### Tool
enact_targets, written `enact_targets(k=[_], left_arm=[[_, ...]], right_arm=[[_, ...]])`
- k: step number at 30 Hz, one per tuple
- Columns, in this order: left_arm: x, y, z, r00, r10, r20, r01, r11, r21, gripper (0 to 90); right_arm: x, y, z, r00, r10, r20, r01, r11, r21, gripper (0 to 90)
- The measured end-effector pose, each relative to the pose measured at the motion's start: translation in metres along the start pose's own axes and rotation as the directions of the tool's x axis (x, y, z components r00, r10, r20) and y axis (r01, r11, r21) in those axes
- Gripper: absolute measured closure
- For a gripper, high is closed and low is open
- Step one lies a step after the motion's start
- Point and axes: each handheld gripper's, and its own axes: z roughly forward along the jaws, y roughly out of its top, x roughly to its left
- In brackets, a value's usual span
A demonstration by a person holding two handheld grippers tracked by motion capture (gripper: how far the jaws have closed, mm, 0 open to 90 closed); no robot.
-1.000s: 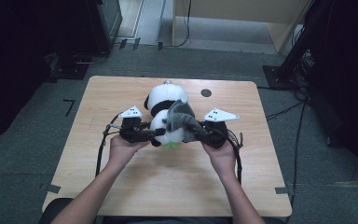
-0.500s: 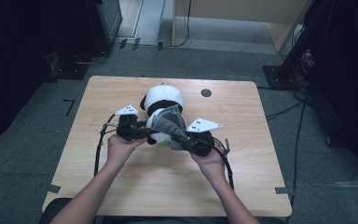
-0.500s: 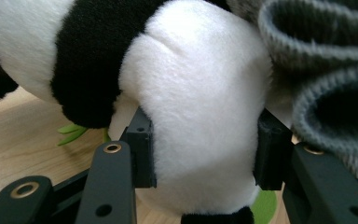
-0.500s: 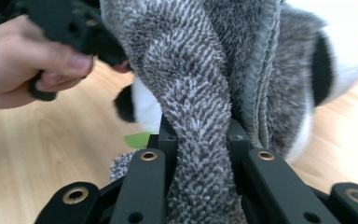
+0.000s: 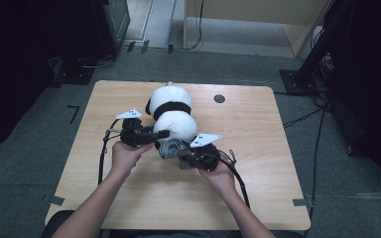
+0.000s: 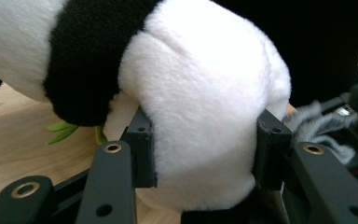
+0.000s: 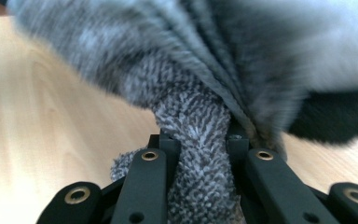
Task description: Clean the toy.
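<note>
1. The left gripper [image 5: 162,134], left of the plush panda [image 5: 172,115], clamps its 2 jaws on the panda's white lower body.
2. The panda lies mid-table [image 5: 278,173].
3. The right gripper [image 5: 181,158], at the panda's near end, pinches the grey knit cloth [image 7: 200,126].

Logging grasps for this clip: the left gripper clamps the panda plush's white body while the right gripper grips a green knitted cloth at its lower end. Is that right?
Not quite: the knitted cloth is grey, not green, as the right gripper view shows. The rest holds: the left gripper clamps the panda plush by its white body, and the right gripper grips that cloth at the plush's lower end.
</note>
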Motion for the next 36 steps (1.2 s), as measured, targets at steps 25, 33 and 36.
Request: enact_targets(k=[25,33,36], left_arm=[[0.045,-0.002,-0.036,0.9918,0.078,-0.101,-0.077,0.9969,0.014,51.7],[0.069,-0.002,-0.047,0.9910,0.067,-0.116,-0.063,0.9972,0.041,51.2],[0.075,-0.003,-0.051,0.9893,0.066,-0.130,-0.063,0.9976,0.030,51.1]], right_arm=[[-0.093,-0.021,-0.041,0.9500,0.271,0.155,-0.259,0.961,-0.092,75.8],[-0.117,-0.030,-0.061,0.9338,0.309,0.181,-0.294,0.950,-0.107,76.0],[-0.124,-0.033,-0.067,0.9321,0.299,0.204,-0.282,0.953,-0.109,76.0]])
